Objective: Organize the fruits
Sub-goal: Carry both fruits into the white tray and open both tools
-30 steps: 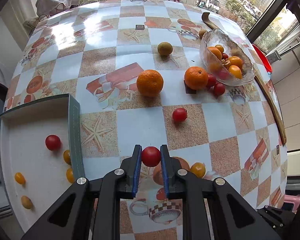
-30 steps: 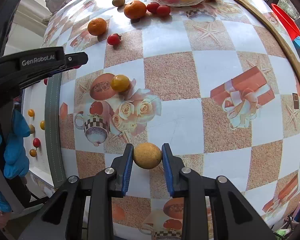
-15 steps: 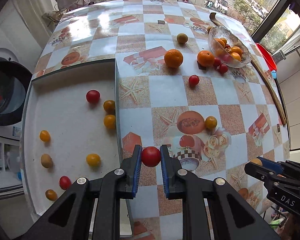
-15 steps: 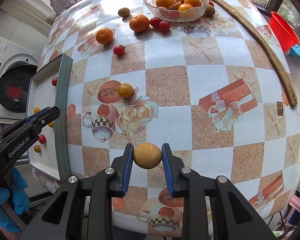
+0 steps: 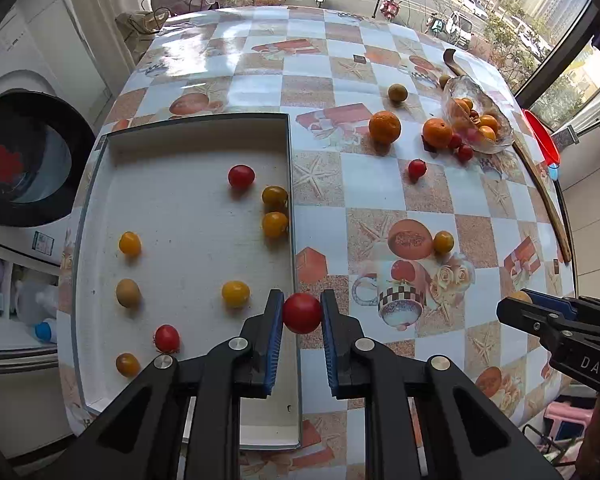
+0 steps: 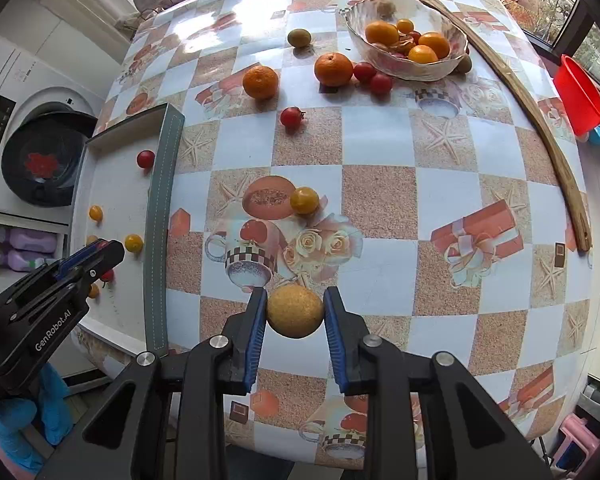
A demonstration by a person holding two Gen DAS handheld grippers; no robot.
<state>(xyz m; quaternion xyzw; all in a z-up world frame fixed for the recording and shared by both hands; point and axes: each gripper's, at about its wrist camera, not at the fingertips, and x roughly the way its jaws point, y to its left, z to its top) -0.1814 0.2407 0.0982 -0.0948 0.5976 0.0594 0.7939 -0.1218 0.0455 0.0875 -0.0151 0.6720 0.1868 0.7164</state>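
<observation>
Left claw (image 5: 301, 313), tomato (image 5: 301, 313), now nearer tray (image 5: 100, 184), seemingly.

Washing machine (image 5: 24, 160), red bucket (image 6: 580, 96)

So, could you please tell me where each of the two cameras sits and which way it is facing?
Left wrist: on the left gripper, looking steeply down along its fingers at the white tray and table; it holds a red tomato; the right gripper pokes in at right.
Right wrist: on the right gripper, looking steeply down at the table; it holds a tan fruit; the left gripper and a blue glove show at left.
Shared: tray, glass bowl, both oranges, checked tablecloth.
</observation>
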